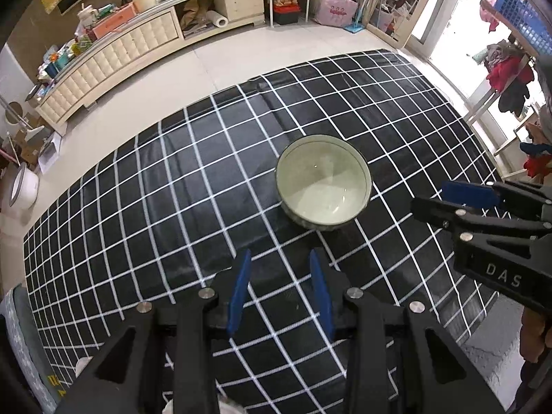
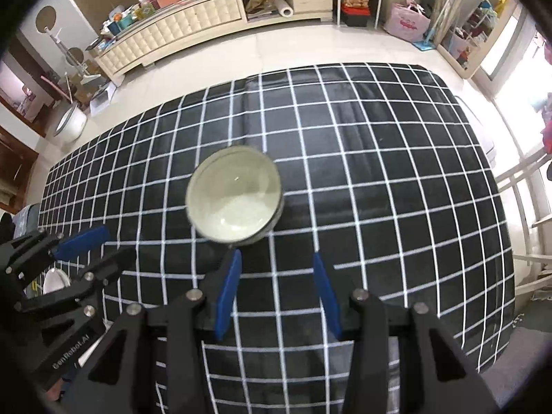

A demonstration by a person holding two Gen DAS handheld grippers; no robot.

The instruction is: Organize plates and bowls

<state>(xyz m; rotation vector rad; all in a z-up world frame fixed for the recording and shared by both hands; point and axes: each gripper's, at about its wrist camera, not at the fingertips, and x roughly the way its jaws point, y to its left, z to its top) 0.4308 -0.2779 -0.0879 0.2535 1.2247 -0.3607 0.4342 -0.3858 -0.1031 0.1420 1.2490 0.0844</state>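
A pale green bowl (image 1: 323,182) stands upright and empty on the black-and-white checked tablecloth (image 1: 172,186); it also shows in the right wrist view (image 2: 234,195). My left gripper (image 1: 281,260) is open and empty, just short of the bowl and a little to its left. My right gripper (image 2: 274,258) is open and empty, just short of the bowl and slightly to its right. The right gripper also shows in the left wrist view (image 1: 434,195), to the right of the bowl. The left gripper shows in the right wrist view (image 2: 114,245), to the left of the bowl.
The checked cloth (image 2: 379,172) covers the whole table. Beyond the far edge is tiled floor and a long cream cabinet (image 1: 114,55) with clutter on top. A white plate-like thing (image 2: 55,281) shows below the left gripper at the table's near-left edge.
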